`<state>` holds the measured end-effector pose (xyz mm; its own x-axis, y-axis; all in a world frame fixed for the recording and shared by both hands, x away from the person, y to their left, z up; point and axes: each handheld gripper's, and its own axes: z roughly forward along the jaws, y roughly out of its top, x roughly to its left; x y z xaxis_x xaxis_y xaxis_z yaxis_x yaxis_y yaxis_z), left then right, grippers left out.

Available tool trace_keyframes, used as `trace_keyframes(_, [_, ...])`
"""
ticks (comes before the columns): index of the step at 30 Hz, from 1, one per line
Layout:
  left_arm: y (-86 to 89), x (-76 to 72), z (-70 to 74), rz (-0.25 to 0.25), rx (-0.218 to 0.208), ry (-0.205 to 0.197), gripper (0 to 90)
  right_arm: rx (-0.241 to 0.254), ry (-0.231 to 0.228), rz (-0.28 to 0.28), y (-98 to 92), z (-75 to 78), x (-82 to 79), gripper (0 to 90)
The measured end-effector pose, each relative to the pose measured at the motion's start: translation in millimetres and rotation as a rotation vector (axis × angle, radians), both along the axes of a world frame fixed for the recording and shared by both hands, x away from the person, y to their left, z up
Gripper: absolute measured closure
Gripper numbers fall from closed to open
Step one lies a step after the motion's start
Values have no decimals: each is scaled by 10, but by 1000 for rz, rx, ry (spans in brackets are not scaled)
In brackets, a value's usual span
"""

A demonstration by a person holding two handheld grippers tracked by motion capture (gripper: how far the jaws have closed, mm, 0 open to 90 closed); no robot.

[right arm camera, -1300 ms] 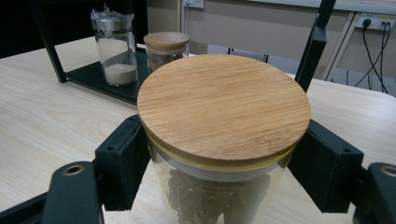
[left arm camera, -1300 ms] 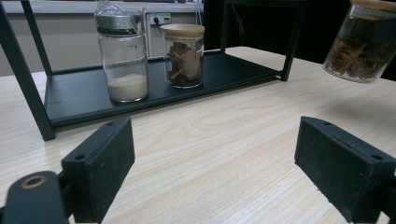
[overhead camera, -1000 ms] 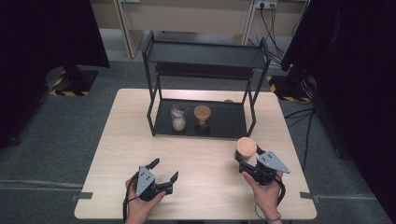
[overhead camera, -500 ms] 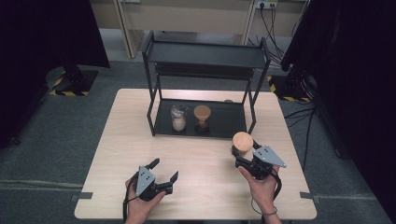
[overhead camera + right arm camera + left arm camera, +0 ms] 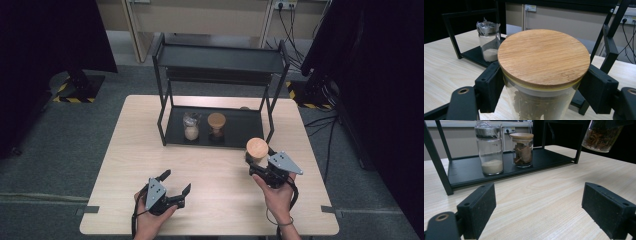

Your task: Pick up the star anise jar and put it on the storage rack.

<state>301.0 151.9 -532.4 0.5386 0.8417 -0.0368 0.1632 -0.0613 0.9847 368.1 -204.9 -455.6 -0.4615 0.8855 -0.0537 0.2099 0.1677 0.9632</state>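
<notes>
My right gripper (image 5: 256, 160) is shut on a glass jar with a round wooden lid (image 5: 257, 148), held up off the table just in front of the rack's right leg. In the right gripper view its pads (image 5: 491, 86) press both sides of the jar (image 5: 543, 57) under the lid. My left gripper (image 5: 176, 182) rests low near the table's front edge, open with nothing between its fingers (image 5: 477, 207). From the left gripper view the held jar (image 5: 602, 135) hangs at the upper right, with dark brown contents.
A black two-tier rack (image 5: 220, 60) stands at the back of the wooden table (image 5: 130, 150). Its bottom shelf holds a powder jar (image 5: 190, 126) (image 5: 489, 150) (image 5: 488, 42) and a wooden-lidded jar (image 5: 216, 124) (image 5: 522, 150). Cables run at the far right.
My right gripper has edged the jar slightly toward the rack. The left gripper has stayed where it was.
</notes>
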Motion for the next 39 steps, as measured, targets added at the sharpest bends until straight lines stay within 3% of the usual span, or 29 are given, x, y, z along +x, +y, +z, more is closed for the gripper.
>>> trace_keyframes(39, [1, 2, 0, -1, 0, 2, 118, 11, 9, -20, 142, 64, 334, 258])
